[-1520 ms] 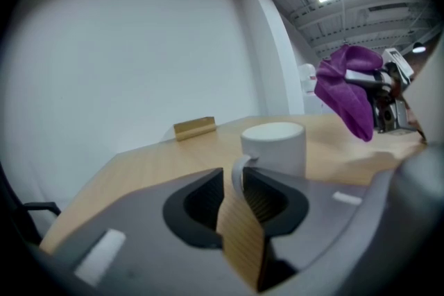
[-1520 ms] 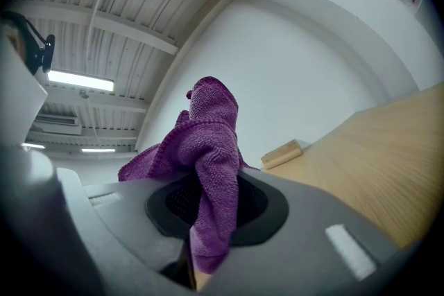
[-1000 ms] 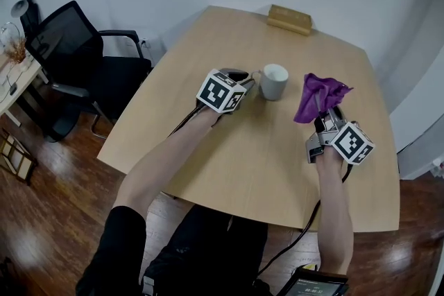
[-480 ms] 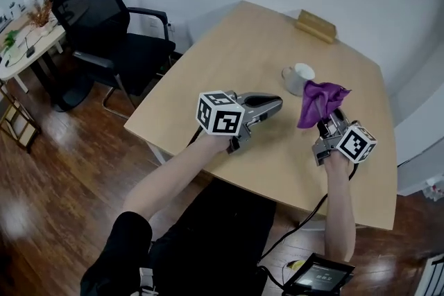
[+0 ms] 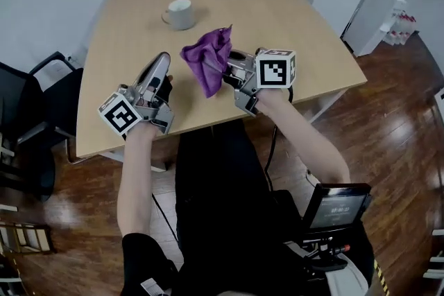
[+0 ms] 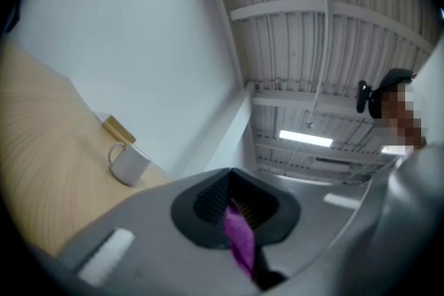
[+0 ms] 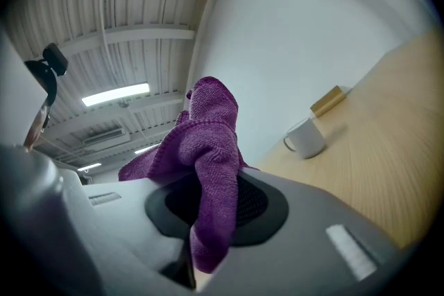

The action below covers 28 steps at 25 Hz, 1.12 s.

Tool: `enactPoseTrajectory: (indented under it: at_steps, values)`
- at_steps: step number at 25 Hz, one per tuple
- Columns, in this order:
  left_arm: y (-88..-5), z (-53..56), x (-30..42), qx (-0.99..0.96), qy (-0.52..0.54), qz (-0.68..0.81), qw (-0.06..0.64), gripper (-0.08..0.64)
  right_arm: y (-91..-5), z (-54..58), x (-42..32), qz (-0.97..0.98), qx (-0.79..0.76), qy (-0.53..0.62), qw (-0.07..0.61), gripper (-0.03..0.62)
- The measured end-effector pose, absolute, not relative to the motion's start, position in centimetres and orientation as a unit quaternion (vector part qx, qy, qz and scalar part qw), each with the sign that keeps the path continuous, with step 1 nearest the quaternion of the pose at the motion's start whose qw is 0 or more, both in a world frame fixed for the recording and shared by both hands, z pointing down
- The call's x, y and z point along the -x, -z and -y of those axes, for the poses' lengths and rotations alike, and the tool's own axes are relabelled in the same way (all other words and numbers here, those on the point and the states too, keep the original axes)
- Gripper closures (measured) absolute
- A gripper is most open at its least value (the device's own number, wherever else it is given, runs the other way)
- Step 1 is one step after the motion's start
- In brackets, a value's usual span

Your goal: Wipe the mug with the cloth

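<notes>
Both grippers pulled back from the mug (image 5: 180,14).
Left gripper (image 5: 164,57) has just closed empty; right gripper (image 5: 229,66) stays clamped on the cloth (image 5: 208,57); wiping appears finished.

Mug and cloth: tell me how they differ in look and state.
The mug is white and rigid; the cloth is purple and crumpled. The mug stands upright on the table, untouched; the cloth is pinched in the right gripper's fingers, lifted off it. Both show in all three views.
</notes>
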<state>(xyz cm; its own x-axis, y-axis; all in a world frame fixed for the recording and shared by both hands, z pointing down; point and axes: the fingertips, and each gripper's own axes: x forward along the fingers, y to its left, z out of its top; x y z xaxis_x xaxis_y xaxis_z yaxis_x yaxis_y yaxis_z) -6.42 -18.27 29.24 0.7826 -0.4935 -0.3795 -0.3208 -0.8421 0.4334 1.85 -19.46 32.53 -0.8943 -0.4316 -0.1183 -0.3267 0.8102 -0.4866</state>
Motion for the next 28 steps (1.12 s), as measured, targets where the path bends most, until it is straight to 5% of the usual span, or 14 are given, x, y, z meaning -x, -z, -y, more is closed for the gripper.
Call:
enactPoseTrajectory:
  at_steps: [7,28]
  values:
    - [-26.9,16.2,4.5,-0.937,0.228,0.195,0.18,0.554,-33.0,18.1,-2.6,-0.921,0.187,0.314,0.136,0.52]
    - [-26.4,-2.4,3.1,-0.945,0.264,0.153,0.114,0.554,-31.0,0.7,-4.2,-0.956,0.112,0.207,0.177,0.52]
